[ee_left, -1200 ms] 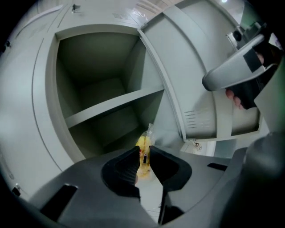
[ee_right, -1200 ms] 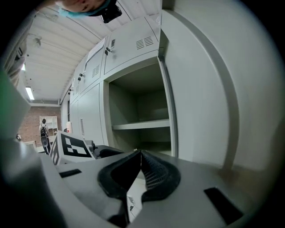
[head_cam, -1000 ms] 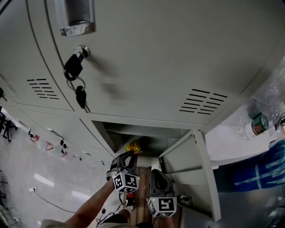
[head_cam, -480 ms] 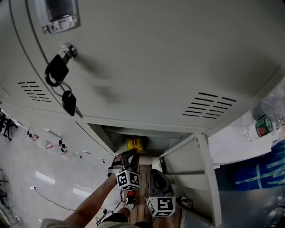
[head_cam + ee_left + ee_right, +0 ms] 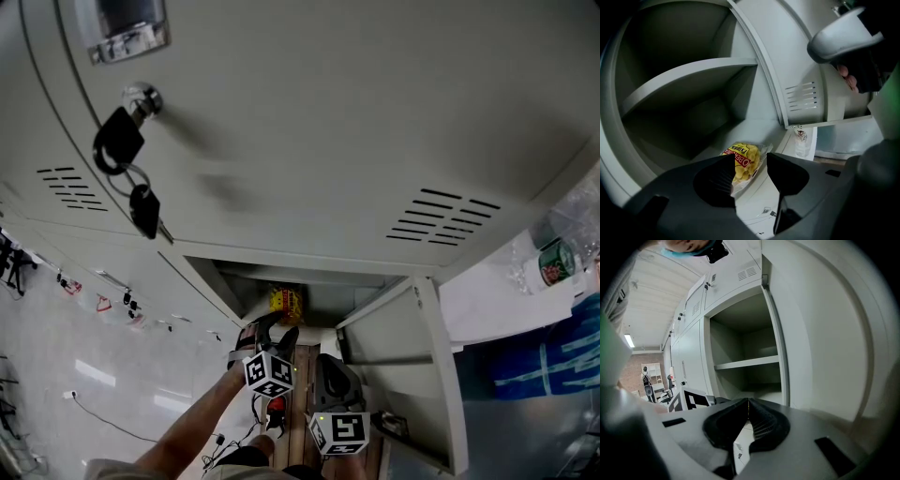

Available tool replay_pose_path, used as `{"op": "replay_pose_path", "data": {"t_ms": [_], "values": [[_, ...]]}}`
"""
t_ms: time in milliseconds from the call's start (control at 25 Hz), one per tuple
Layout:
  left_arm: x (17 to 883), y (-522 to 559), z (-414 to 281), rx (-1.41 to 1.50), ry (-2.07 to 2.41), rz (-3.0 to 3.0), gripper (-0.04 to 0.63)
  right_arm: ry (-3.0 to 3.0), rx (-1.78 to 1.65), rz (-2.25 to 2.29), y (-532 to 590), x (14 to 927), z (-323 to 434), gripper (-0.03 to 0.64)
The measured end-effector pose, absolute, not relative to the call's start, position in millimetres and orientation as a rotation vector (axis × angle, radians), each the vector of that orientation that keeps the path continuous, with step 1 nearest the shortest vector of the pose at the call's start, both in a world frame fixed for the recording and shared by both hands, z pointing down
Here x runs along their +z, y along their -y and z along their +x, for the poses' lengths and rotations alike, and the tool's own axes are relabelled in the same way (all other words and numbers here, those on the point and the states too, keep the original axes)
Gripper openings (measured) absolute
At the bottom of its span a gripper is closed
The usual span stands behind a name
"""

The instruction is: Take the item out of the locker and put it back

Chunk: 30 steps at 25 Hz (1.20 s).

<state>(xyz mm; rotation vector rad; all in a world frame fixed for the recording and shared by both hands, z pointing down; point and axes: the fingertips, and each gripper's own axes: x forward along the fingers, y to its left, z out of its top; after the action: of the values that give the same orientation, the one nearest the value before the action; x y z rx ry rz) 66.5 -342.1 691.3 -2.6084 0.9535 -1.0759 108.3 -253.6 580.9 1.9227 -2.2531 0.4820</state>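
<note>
A yellow snack bag [image 5: 284,302] [image 5: 744,161] lies on the floor of the open lower locker [image 5: 319,281], near its front edge. My left gripper [image 5: 269,331] [image 5: 750,158] is just in front of the bag. Its jaws are opening, and the bag shows in the gap, partly hidden behind the left jaw, with neither pad pressing on it. My right gripper [image 5: 328,364] [image 5: 748,401] hangs back beside the locker door [image 5: 403,337], shut with nothing in it. It also shows at the top right of the left gripper view, with a hand on it [image 5: 848,42].
A shelf [image 5: 693,77] [image 5: 747,363] crosses the locker above the bag. Keys [image 5: 141,187] hang from the lock of the door above. A plastic bottle [image 5: 801,140] stands outside to the right, by the open door. More bottles [image 5: 553,262] sit at the right edge.
My left gripper's jaws have spread apart and let go of the snack bag, which now rests on the locker floor. The right gripper has stayed put.
</note>
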Motion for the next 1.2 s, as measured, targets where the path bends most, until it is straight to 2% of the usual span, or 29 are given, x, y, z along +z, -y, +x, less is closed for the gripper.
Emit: {"op": "replay_pose_path", "data": {"t_ms": [640, 1200], "values": [[675.3, 338.3, 61.5, -1.046, -1.002, -2.616, 0.232, 2.263, 0.454, 1.931, 247.1, 571.6, 109.2, 0.018], [580.8, 292.3, 37.4, -0.799, -1.19, -2.656, 0.226, 2.314, 0.293, 1.95, 210.6, 519.1, 108.0, 0.018]]}}
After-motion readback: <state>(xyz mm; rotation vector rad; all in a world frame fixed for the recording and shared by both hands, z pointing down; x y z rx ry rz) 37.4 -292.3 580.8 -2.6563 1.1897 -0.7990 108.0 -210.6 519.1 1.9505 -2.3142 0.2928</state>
